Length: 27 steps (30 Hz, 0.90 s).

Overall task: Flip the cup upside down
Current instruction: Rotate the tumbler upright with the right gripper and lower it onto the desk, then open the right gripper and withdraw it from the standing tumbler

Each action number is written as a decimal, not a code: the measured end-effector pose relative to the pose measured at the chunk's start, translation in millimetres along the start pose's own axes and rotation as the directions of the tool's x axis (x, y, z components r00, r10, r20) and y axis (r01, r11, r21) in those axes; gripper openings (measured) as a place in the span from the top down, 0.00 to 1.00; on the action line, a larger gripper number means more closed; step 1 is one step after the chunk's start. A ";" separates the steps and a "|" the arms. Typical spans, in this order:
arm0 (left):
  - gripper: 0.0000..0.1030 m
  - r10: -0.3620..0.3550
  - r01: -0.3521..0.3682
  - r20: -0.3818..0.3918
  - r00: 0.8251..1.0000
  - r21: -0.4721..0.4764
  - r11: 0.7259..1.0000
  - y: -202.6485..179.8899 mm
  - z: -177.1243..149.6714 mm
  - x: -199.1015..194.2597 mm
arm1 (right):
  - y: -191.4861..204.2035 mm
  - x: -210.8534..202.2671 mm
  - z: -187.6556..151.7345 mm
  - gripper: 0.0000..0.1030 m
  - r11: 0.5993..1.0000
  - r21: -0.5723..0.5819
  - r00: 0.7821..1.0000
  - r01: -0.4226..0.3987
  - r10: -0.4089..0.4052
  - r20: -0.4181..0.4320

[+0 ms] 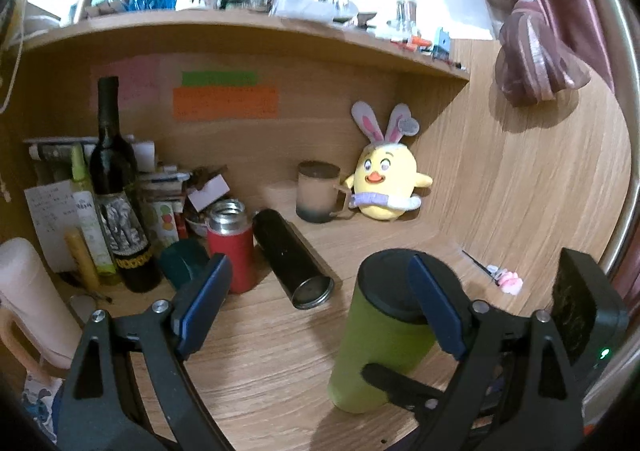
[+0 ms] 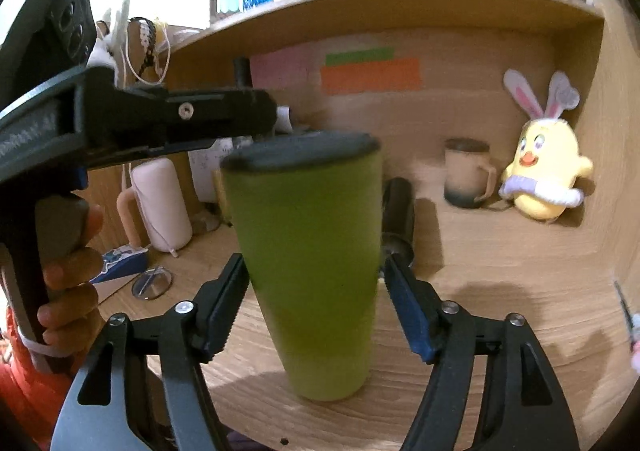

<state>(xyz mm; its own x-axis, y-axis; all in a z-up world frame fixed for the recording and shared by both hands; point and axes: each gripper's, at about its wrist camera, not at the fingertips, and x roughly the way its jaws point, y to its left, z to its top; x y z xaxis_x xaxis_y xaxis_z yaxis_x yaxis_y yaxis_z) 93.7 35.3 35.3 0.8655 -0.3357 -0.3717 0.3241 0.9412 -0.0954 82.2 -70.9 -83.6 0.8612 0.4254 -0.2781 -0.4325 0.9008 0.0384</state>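
Observation:
A tall green cup (image 1: pixel 380 347) with a black lid stands upright on the wooden desk, lid up. In the left wrist view it is at the lower right, beside my left gripper's (image 1: pixel 320 311) right finger; the left jaws are wide open and empty. In the right wrist view the green cup (image 2: pixel 308 263) fills the middle. My right gripper (image 2: pixel 316 311) is open, with one finger on each side of the cup's lower half and a small gap on each side. The left gripper's body (image 2: pixel 140 119) reaches in from the left near the lid.
A black flask (image 1: pixel 292 263) lies on its side beside a red flask (image 1: pixel 230 247), a wine bottle (image 1: pixel 116 187) and desk clutter at the left. A glass mug (image 1: pixel 318 191) and a yellow plush chick (image 1: pixel 384 183) stand at the back. A pink jug (image 1: pixel 28 303) is at the near left.

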 end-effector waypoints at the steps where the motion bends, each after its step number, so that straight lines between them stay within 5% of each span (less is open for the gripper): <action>1: 0.12 0.006 -0.006 0.008 1.000 0.004 1.000 -0.8 -0.4 -3.4 | -0.1 -6.2 1.4 0.26 1.000 -0.008 1.000 0.012 -0.012 0.014; 12: 0.07 0.122 -0.123 0.047 0.991 0.023 0.992 -12.0 -24.8 -43.0 | -7.1 -56.2 16.2 0.18 0.998 0.011 0.991 0.067 -0.068 0.115; 21: 0.01 0.185 -0.185 0.091 0.978 -0.009 0.983 -23.1 -47.6 -73.4 | -6.5 -91.4 15.6 0.00 0.991 0.026 0.977 0.133 -0.136 0.164; 27: 0.00 0.227 -0.226 0.122 0.966 -0.017 0.974 -37.1 -59.6 -87.6 | -5.2 -106.6 12.0 0.00 0.987 0.045 0.972 0.153 -0.159 0.173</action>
<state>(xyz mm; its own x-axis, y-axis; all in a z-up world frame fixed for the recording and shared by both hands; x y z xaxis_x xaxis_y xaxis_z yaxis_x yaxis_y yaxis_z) -16.8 32.0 16.3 0.9565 -0.1157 -0.2677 0.1133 0.9933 -0.0247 -4.1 -119.9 -42.7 0.9520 0.2853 -0.1104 -0.2827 0.9584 0.0389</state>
